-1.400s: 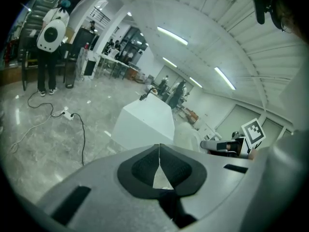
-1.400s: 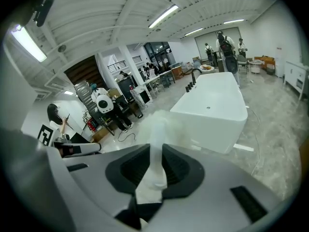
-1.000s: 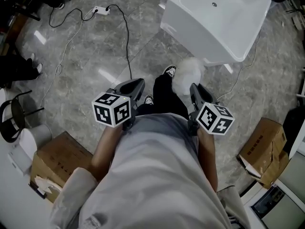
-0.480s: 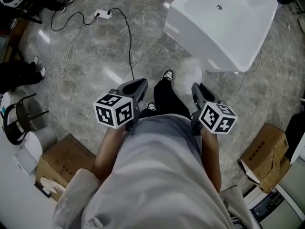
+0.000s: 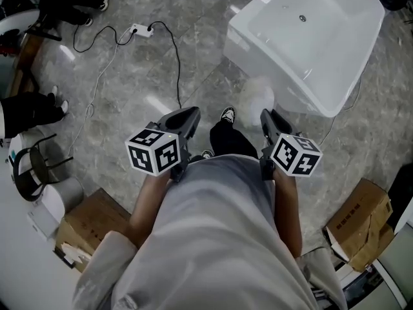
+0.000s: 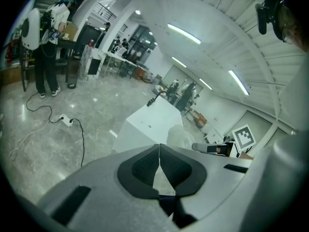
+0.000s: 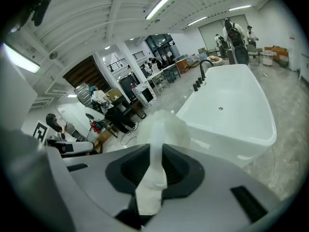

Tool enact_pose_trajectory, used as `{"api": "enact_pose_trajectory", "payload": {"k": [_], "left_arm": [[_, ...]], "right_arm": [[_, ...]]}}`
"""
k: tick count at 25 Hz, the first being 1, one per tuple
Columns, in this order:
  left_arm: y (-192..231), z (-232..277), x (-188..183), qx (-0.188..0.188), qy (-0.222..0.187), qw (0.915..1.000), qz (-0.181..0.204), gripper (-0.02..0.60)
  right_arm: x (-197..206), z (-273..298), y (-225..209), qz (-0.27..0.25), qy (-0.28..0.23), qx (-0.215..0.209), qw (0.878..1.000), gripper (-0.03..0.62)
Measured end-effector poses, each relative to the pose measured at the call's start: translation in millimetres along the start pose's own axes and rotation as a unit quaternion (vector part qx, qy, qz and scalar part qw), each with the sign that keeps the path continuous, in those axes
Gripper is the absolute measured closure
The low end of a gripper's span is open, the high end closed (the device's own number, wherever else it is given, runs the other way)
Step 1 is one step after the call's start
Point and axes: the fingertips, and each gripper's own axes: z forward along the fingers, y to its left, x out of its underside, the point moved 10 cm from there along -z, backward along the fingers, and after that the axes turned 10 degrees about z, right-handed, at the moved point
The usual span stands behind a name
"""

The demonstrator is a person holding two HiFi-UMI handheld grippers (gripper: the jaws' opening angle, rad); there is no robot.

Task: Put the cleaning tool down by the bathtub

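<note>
A: What are the right tongs (image 7: 155,151) doing?

B: They are closed on the cleaning tool (image 7: 153,178). Its white handle sits pinched between the two dark pads, and its fluffy white head sticks out past the tips towards 12 o'clock.

A: And from the head view?

B: The right tongs (image 5: 267,117) point away from the person. The cleaning tool (image 5: 257,95) shows as a pale puff straight beyond them, just beside the near wall of the bathtub (image 5: 335,57). I cannot tell whether the puff touches that wall.

A: Where is the bathtub from the person?

B: Up at 1 o'clock, white and empty, standing on the grey stone floor (image 5: 129,76). In the right gripper view the bathtub (image 7: 241,124) fills the 2 o'clock side.

A: The left tongs (image 6: 159,148)?

B: Their tips meet with nothing between them; only a narrow wedge of gap opens lower down between the pads. In the head view the left tongs (image 5: 186,117) are level with the right, well apart from the tool.

A: Anything else on the floor?

B: A power strip (image 5: 139,29) at 11 o'clock with a black cable (image 5: 176,63) running from it towards the person. One cardboard box (image 5: 90,225) lies at 8 o'clock and another (image 5: 361,215) at 4 o'clock.
</note>
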Motion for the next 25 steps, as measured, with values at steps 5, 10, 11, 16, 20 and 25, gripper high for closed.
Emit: {"api": "enact_pose_trajectory", "payload": {"k": [5, 10, 11, 16, 20, 25], "left_arm": [[7.3, 30.9, -29.8, -0.009, -0.003, 1.0000, 0.003, 0.575], [9.0, 63.0, -60.2, -0.008, -0.004, 0.9997, 0.021, 0.575], [8.3, 68.0, -66.3, -0.008, -0.006, 0.9997, 0.024, 0.575], [5.2, 82.5, -90.0, -0.009, -0.014, 0.9991, 0.039, 0.575], [7.0, 90.8, -98.7, -0.012, -0.023, 0.9993, 0.027, 0.575], [13.2, 102.9, -103.8, -0.008, -0.015, 0.9998, 0.010, 0.575]], "right_arm": [[-34.1, 26.6, -13.8, 0.007, -0.002, -0.014, 1.000, 0.522], [-65.1, 48.7, -28.6, 0.010, -0.007, -0.029, 0.999, 0.522], [-71.0, 51.3, -31.5, 0.011, -0.009, -0.031, 0.999, 0.522], [-93.8, 58.8, -39.0, 0.010, -0.018, -0.037, 0.999, 0.522], [-107.5, 63.1, -42.8, 0.000, -0.025, -0.032, 0.999, 0.522], [-121.3, 71.0, -43.6, -0.005, -0.033, -0.020, 0.999, 0.522]]}}
